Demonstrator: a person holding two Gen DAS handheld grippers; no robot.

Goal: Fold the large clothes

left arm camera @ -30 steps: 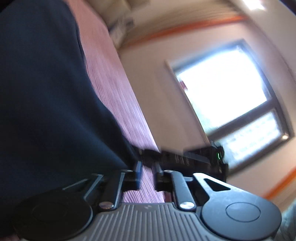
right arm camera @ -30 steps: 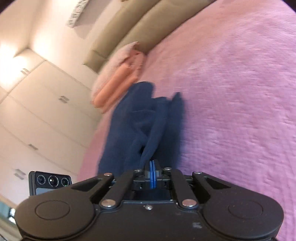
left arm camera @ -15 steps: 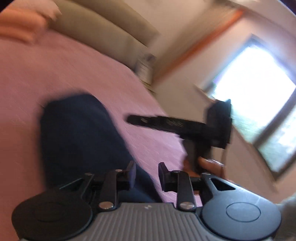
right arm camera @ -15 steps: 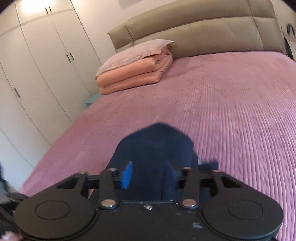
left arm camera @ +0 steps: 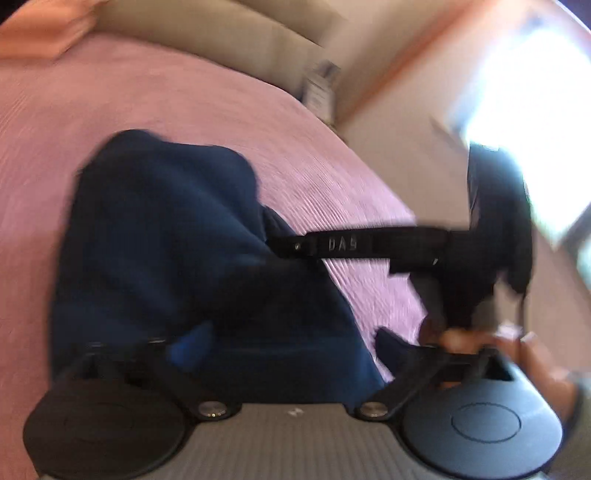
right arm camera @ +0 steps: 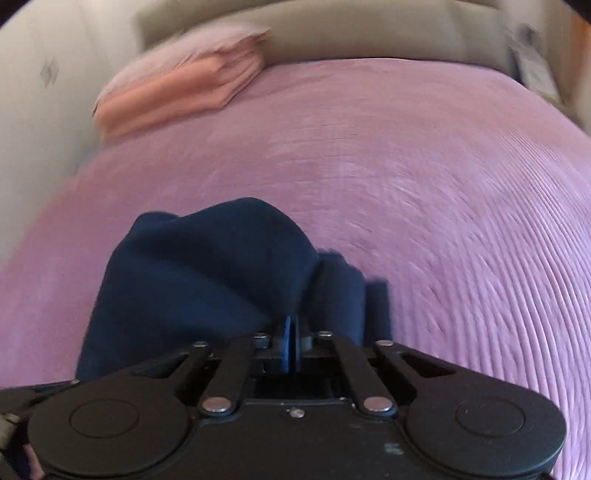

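Observation:
A dark navy garment (left arm camera: 166, 236) lies bunched on the pink bedspread (left arm camera: 184, 103). My left gripper (left arm camera: 288, 343) is wide open right over its near edge, with one blue pad (left arm camera: 192, 343) showing. In the right wrist view the same garment (right arm camera: 207, 269) sits in a heap just ahead. My right gripper (right arm camera: 291, 332) has its blue pads pressed together at the garment's near edge; I cannot see cloth between them. The right gripper also shows in the left wrist view (left arm camera: 280, 242), reaching in from the right with its tip at the garment.
A stack of folded peach blankets and a pillow (right arm camera: 184, 81) lies at the bed's head by the beige headboard (right arm camera: 369, 29). A bright window (left arm camera: 535, 122) is at the right. A person's hand (left arm camera: 517, 350) holds the right tool.
My left gripper has opened wide over the garment. My right gripper was open half a second ago and is now closed at the garment's edge. Both views have swung toward the bed.

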